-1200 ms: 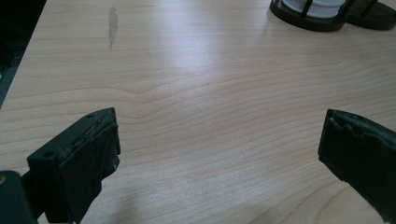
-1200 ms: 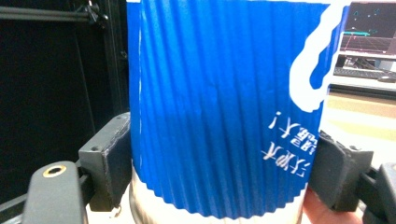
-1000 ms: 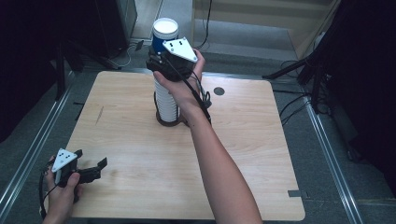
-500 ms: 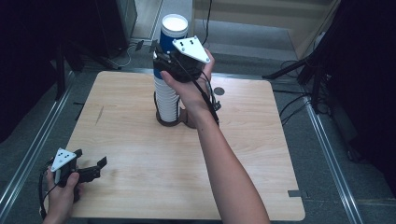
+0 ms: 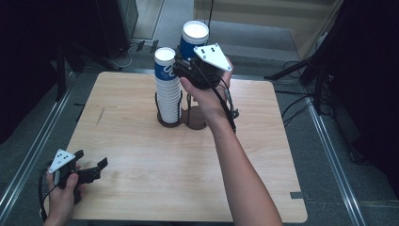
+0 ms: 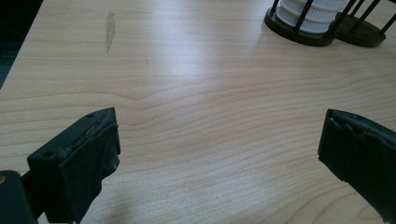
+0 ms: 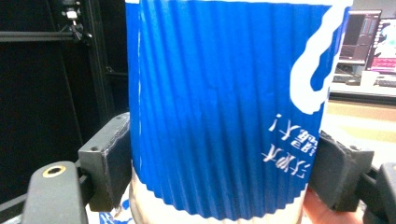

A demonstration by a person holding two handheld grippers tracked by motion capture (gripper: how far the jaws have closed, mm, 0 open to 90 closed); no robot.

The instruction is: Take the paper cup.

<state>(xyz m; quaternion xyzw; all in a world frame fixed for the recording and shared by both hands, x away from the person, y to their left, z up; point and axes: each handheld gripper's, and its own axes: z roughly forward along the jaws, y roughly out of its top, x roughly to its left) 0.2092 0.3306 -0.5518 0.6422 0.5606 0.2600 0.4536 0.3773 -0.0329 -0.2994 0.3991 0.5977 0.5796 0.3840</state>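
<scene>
Paper is what you hold: the blue ribbed paper cup (image 7: pixel 219 102) sits clamped between your right gripper's (image 5: pixel 200 70) jaws, lifted clear beside the tall stack of blue-and-white paper cups (image 5: pixel 167 87) in its black wire holder (image 5: pixel 181 120). It's light and crushes easily, so squeeze gently at mid-wall. Your left gripper (image 5: pixel 77 172) rests wide open and empty, probably just above the wooden table (image 5: pixel 141 155)
</scene>
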